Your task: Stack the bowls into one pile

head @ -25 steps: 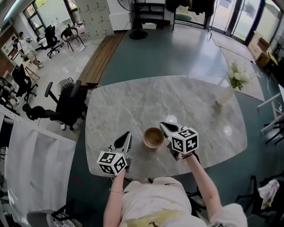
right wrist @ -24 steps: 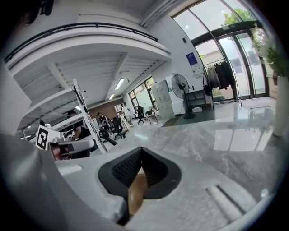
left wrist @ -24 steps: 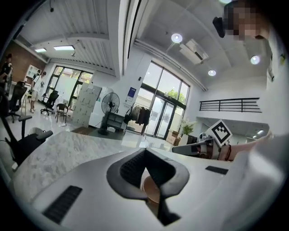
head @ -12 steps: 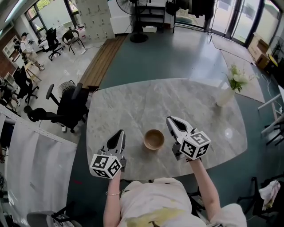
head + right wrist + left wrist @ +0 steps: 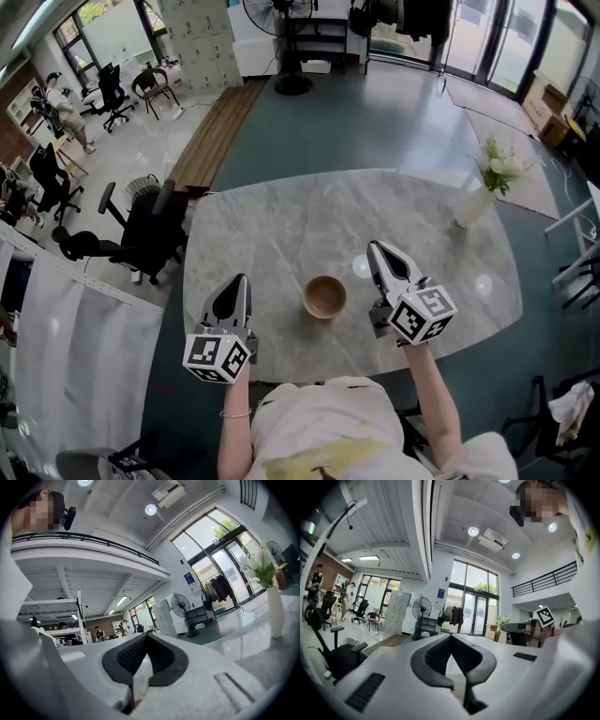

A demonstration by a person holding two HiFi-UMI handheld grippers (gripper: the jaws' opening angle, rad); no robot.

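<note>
a wooden bowl (image 5: 324,296), possibly a nested pile, sits on the marble worktop (image 5: 281,216) between the left hand-held gripper (image 5: 239,281) and right hand-held gripper (image 5: 378,248). both have jaws closed, empty, and neither is clearly nearer.

The table (image 5: 281,220) is pale grey marble with darker grey veins. The bowl (image 5: 324,296) is tan-brown wood, darker at the rim. The left tool (image 5: 236,279) and the right tool (image 5: 377,247) are both white with black jaws, and each carries a cube of black-and-white square markers. The vase (image 5: 472,204) is white and holds white flowers with green leaves. The floor (image 5: 394,112) is dark teal, edged by a brown wooden strip (image 5: 216,127). The office chair (image 5: 141,230) is black.
</note>
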